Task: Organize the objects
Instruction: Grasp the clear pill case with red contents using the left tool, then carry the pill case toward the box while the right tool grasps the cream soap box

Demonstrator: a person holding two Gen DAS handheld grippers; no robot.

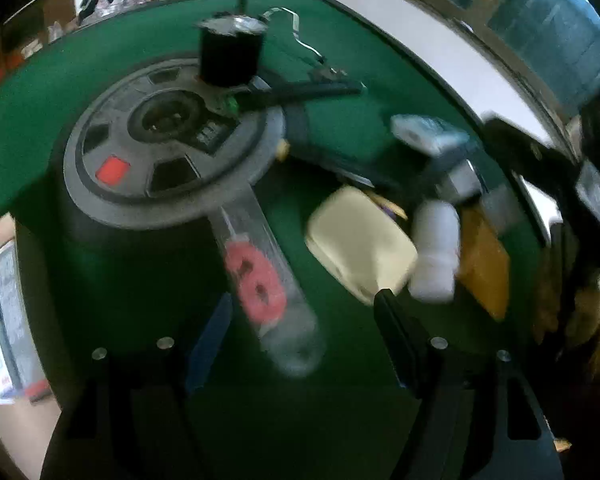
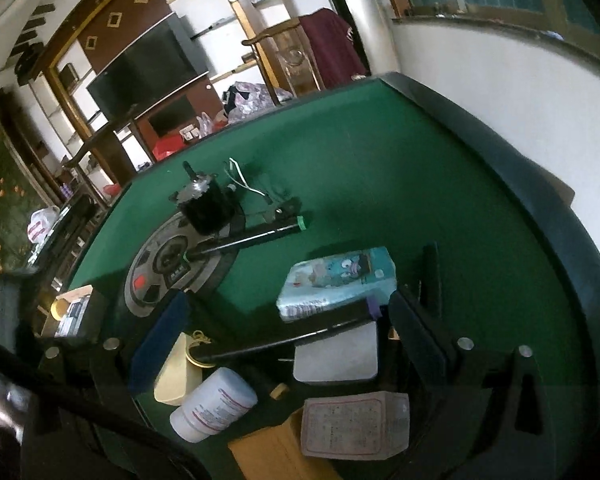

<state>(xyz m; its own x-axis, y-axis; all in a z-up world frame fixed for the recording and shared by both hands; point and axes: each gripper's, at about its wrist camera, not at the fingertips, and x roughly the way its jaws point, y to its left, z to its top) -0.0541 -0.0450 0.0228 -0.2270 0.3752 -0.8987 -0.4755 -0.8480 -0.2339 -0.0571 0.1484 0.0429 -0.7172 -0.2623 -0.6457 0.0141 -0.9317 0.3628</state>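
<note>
Left hand-held gripper hangs wide open over a clear tube with red rings. The right hand-held gripper gapes open too, above a white bottle on the green table.

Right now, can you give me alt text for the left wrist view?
The open left gripper hangs over a clear tube with pink rings inside, lying on a green table. A round grey disc sits behind it; a cream case and white bottle lie right.
</note>
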